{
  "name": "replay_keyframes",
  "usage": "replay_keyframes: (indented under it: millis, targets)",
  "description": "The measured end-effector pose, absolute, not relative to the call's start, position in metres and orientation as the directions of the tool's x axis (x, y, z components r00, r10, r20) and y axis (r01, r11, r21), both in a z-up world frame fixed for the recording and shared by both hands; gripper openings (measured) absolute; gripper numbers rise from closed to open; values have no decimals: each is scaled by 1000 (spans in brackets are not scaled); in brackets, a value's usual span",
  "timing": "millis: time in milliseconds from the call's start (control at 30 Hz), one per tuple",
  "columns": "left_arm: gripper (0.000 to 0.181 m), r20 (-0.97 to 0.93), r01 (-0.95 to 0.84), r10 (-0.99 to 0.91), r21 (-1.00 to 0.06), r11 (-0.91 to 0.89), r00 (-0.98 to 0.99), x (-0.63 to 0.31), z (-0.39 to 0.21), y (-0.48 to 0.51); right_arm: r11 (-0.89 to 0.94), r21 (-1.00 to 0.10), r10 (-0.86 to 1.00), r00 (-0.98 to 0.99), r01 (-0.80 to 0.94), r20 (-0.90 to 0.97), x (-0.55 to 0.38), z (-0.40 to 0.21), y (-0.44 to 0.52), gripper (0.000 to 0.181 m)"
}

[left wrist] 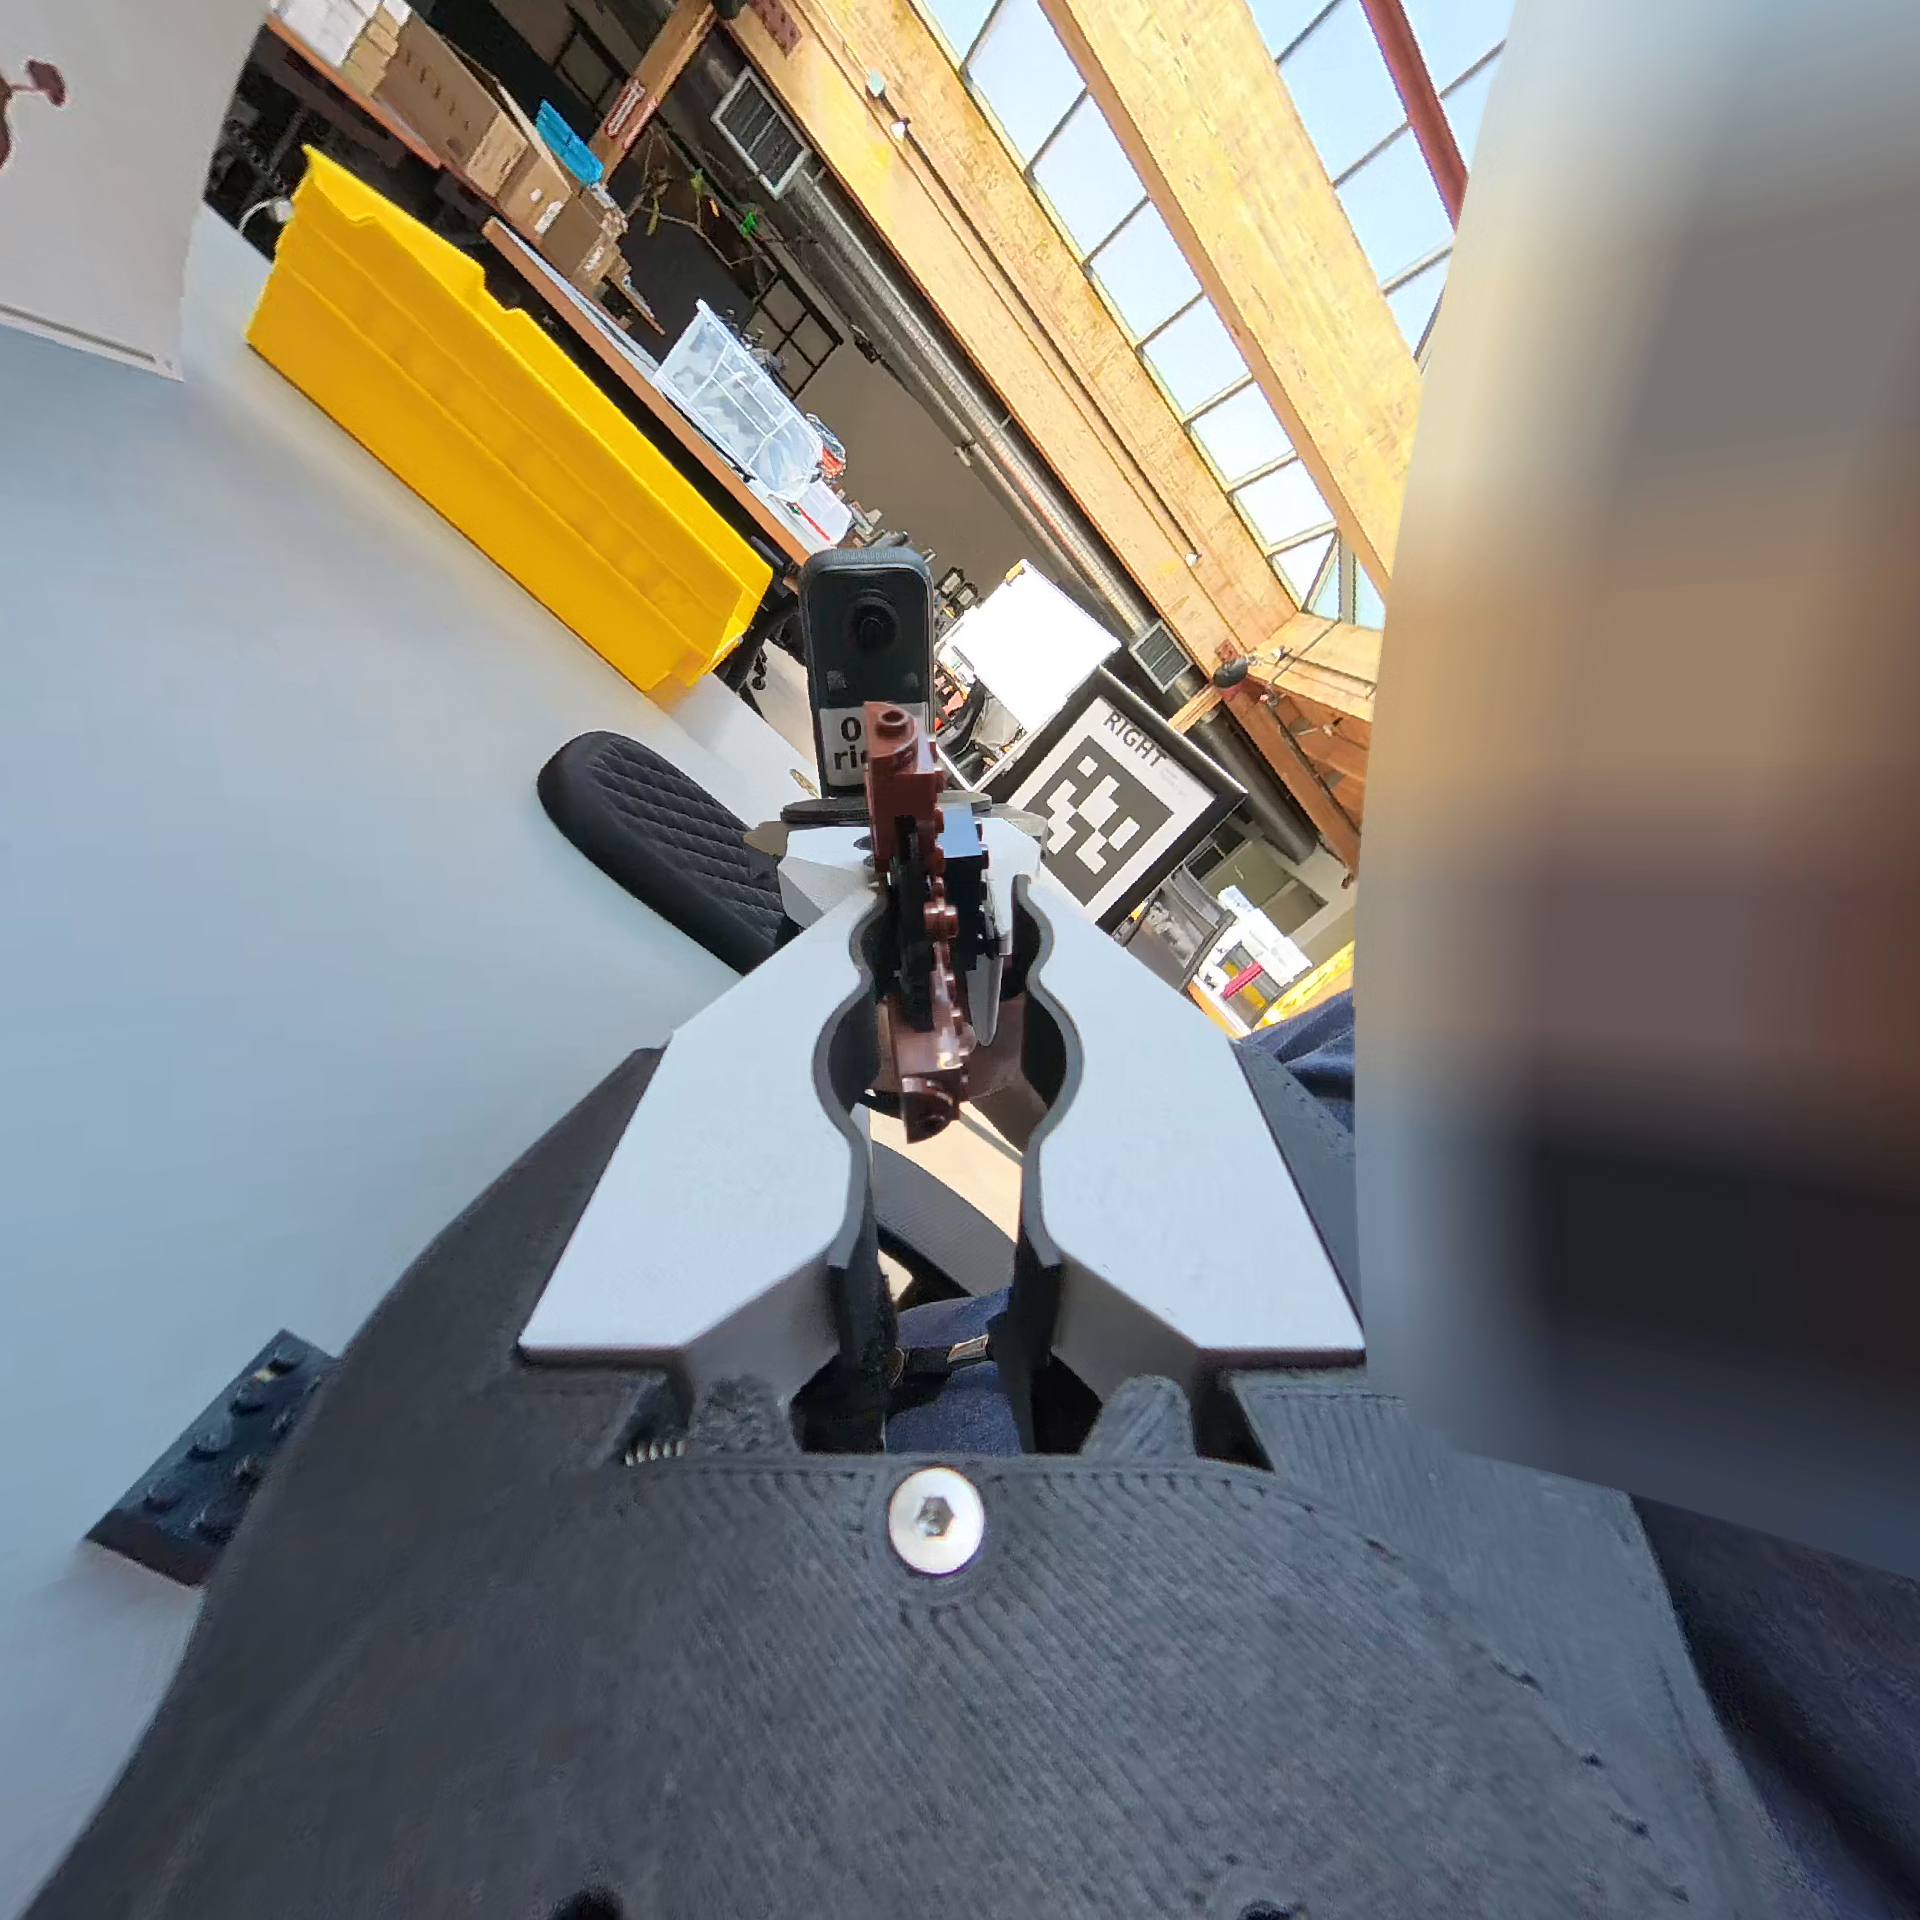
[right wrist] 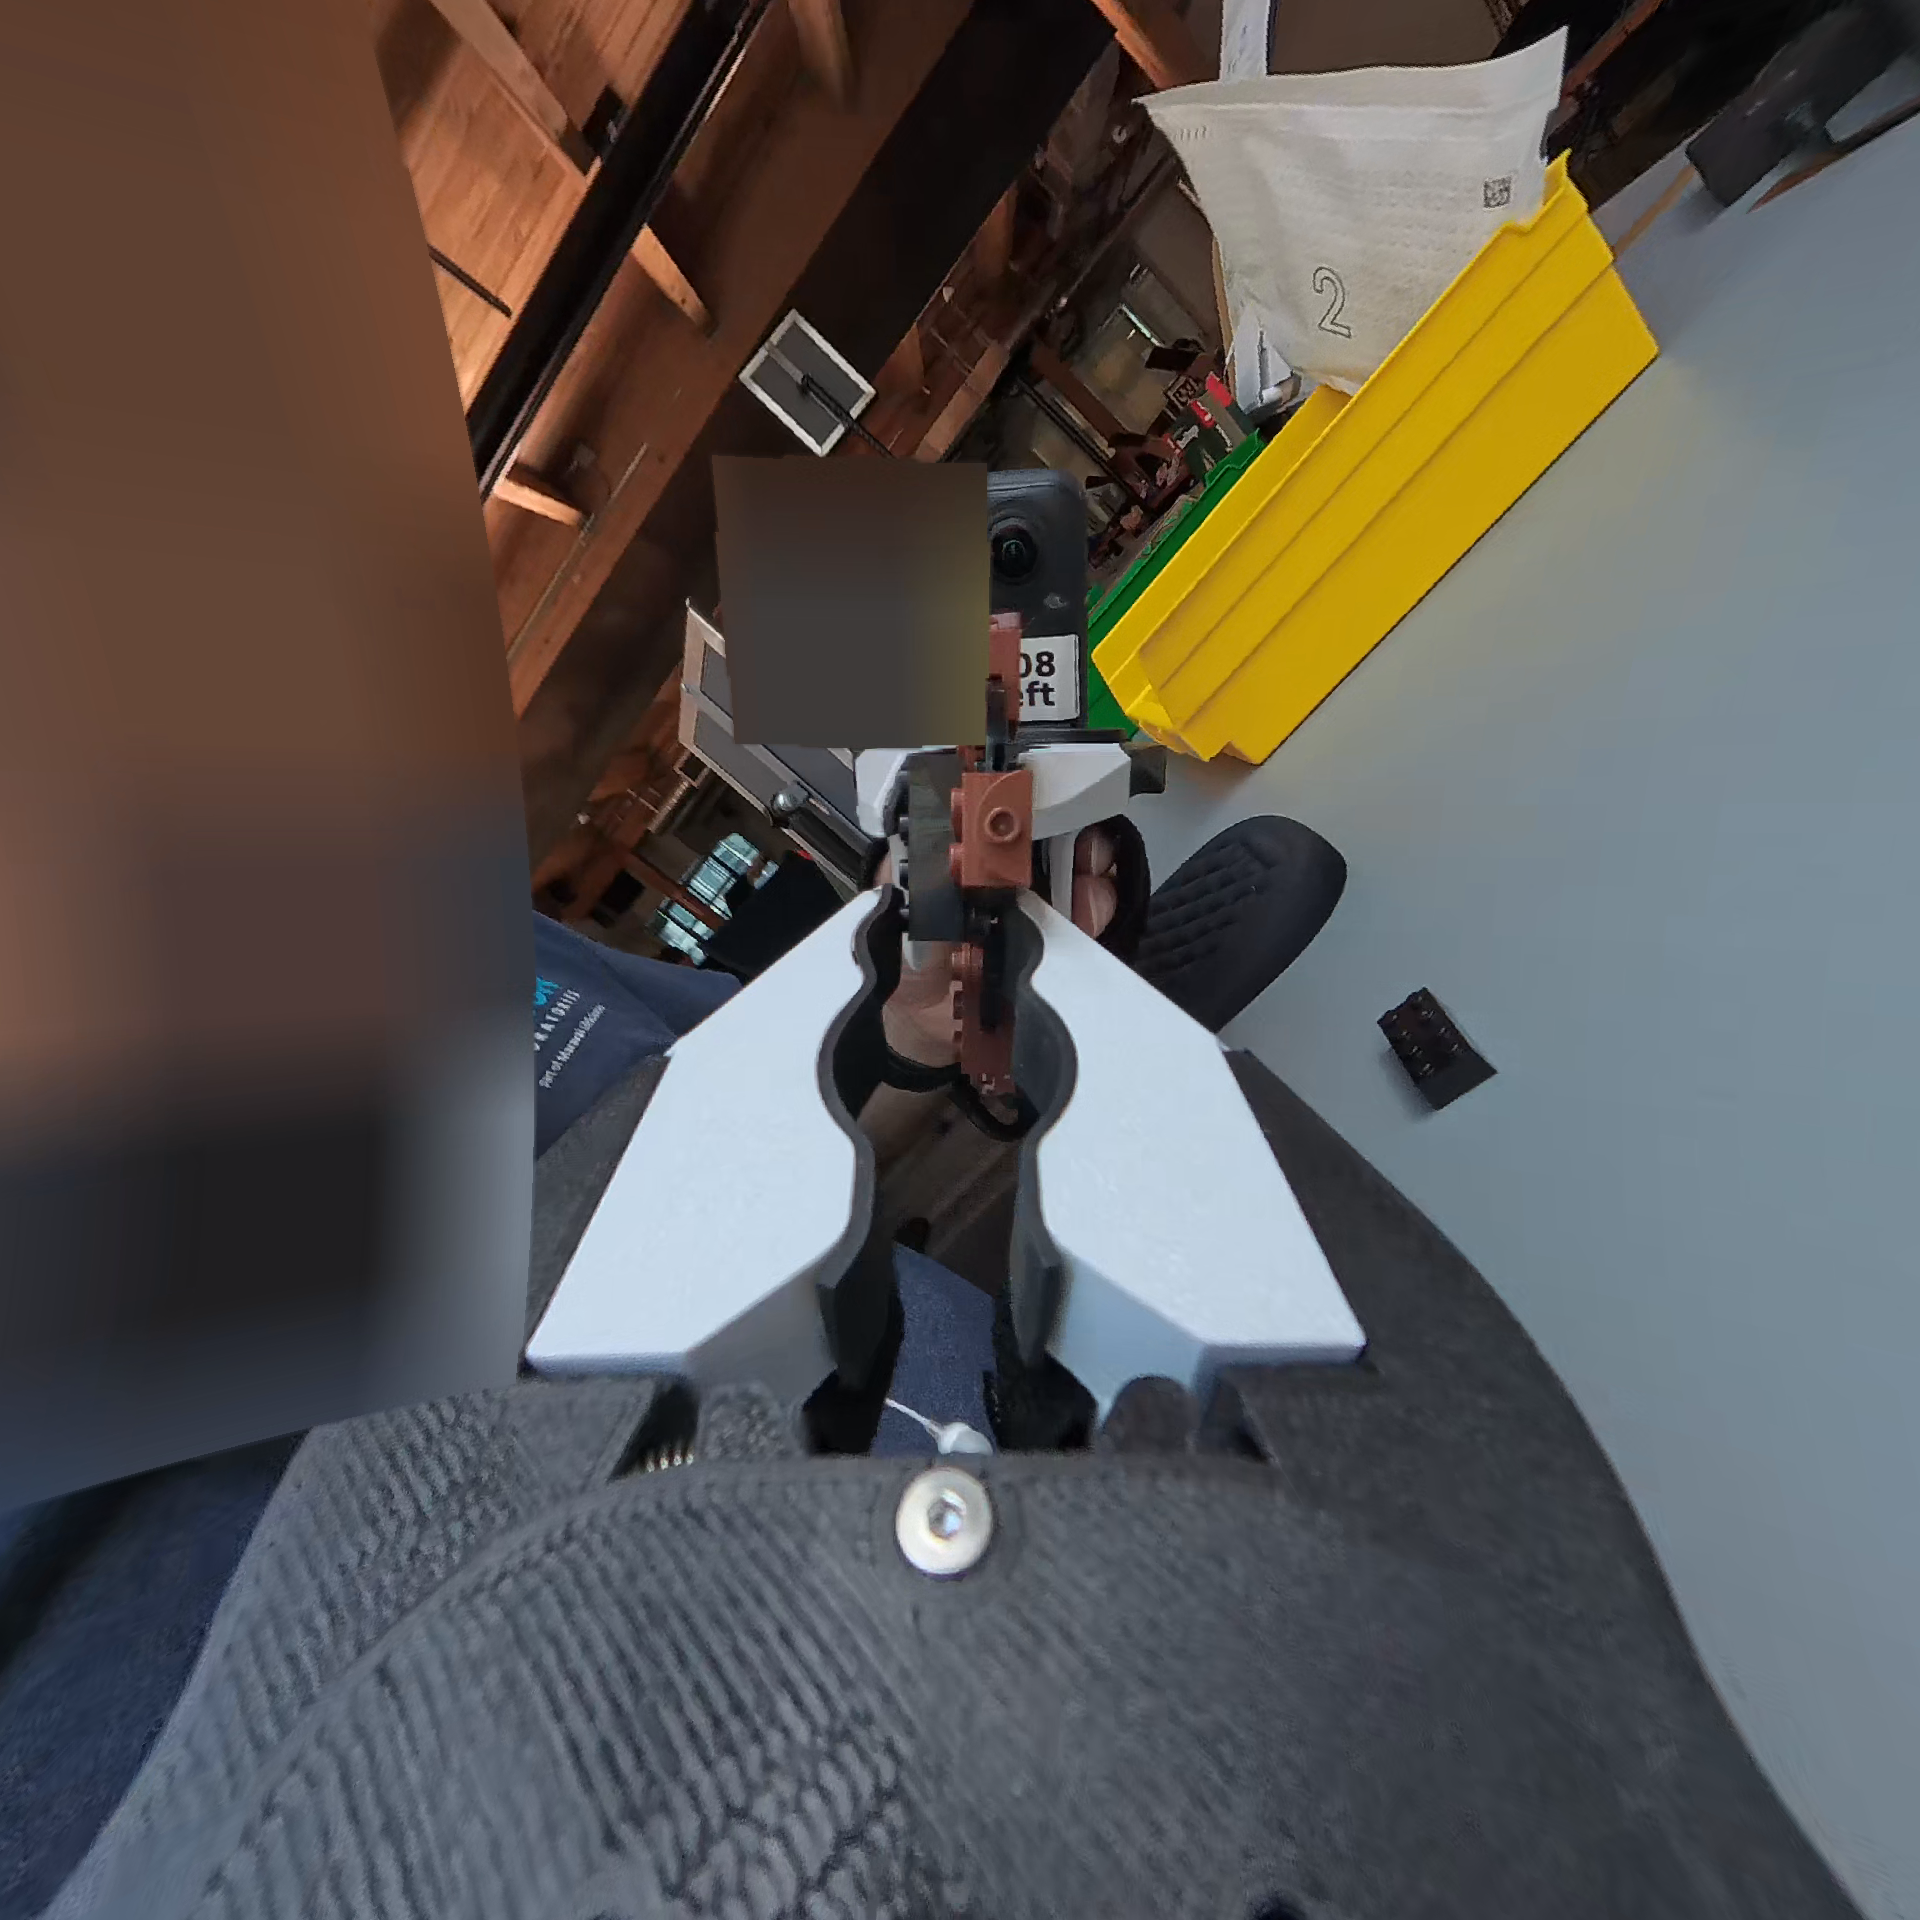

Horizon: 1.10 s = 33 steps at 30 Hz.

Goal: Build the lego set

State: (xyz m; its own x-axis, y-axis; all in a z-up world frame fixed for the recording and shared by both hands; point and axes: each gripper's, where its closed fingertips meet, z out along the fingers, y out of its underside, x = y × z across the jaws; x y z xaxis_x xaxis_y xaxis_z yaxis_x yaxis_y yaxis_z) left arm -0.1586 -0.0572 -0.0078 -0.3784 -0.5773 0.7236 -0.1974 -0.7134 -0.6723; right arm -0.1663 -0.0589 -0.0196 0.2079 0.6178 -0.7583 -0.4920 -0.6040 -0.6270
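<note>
A thin brown and black lego assembly (left wrist: 902, 800) is held up off the grey table (left wrist: 260, 831), between the two grippers, which face each other tip to tip. My left gripper (left wrist: 945, 906) is shut on one end of it. My right gripper (right wrist: 951, 912) is shut on the other end of the assembly (right wrist: 995, 826). Each view shows the other gripper's grey fingers and its camera just behind the assembly. A dark brown studded brick (right wrist: 1436, 1045) lies loose on the table. A black studded plate (left wrist: 213, 1455) lies on the table beside my left gripper's body.
A yellow bin (left wrist: 499, 416) stands at the table's far side and also shows in the right wrist view (right wrist: 1371, 468), with a white paper bag (right wrist: 1351, 208) in it. A black padded rest (left wrist: 655, 831) lies near the table edge. A person's dark blue clothing shows below the grippers. Both grippers' tips are close together, under 4 cm apart. The dark brown studded brick (right wrist: 1436, 1045) sits 12 cm or so from the ends of my right fingers. It turns up in the left wrist view (left wrist: 282, 1384) as well.
</note>
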Motion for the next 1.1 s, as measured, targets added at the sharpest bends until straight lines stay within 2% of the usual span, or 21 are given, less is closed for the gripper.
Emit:
replay_keyframes:
  millis: [67,133,267,367,500,633,700,867,1033,1100]
  targets:
    - [10,764,-214,-544,-629,-747,-346,-159,-16,-50,-638,-550,567,155,-538,-809,-165,-23,-56,17]
    - [8,801,-212,-504,-580,-786,-323,-159,-21,-43,-651,-493,524,128,-578,-842,-163,-28,-51,16]
    - [25,846,-199,-449,-511,-836,-287,-159,-28,-28,-656,-422,451,123,-626,-884,-160,-39,-41,16]
    - [26,862,-214,-427,-487,-847,-274,-158,-31,-21,-651,-390,428,109,-651,-897,-159,-41,-34,17]
    - [28,856,-240,-457,-510,-826,-244,-151,-34,-14,-637,-403,428,132,-657,-894,-160,-45,-26,16]
    - [24,850,-290,-471,-524,-801,-237,-139,-38,-10,-618,-424,446,149,-663,-883,-159,-45,-16,16]
    - [15,841,-305,-478,-539,-785,-253,-135,-35,-7,-592,-441,456,171,-674,-873,-154,-44,-9,16]
    - [15,818,-338,-514,-575,-745,-260,-117,-23,14,-527,-482,512,192,-700,-837,-137,-31,14,16]
    - [16,797,-368,-518,-603,-708,-311,-93,-9,49,-424,-558,566,272,-714,-778,-111,-19,52,16]
    - [17,769,-335,-525,-634,-697,-364,-84,-5,67,-385,-551,578,272,-740,-770,-101,-15,69,17]
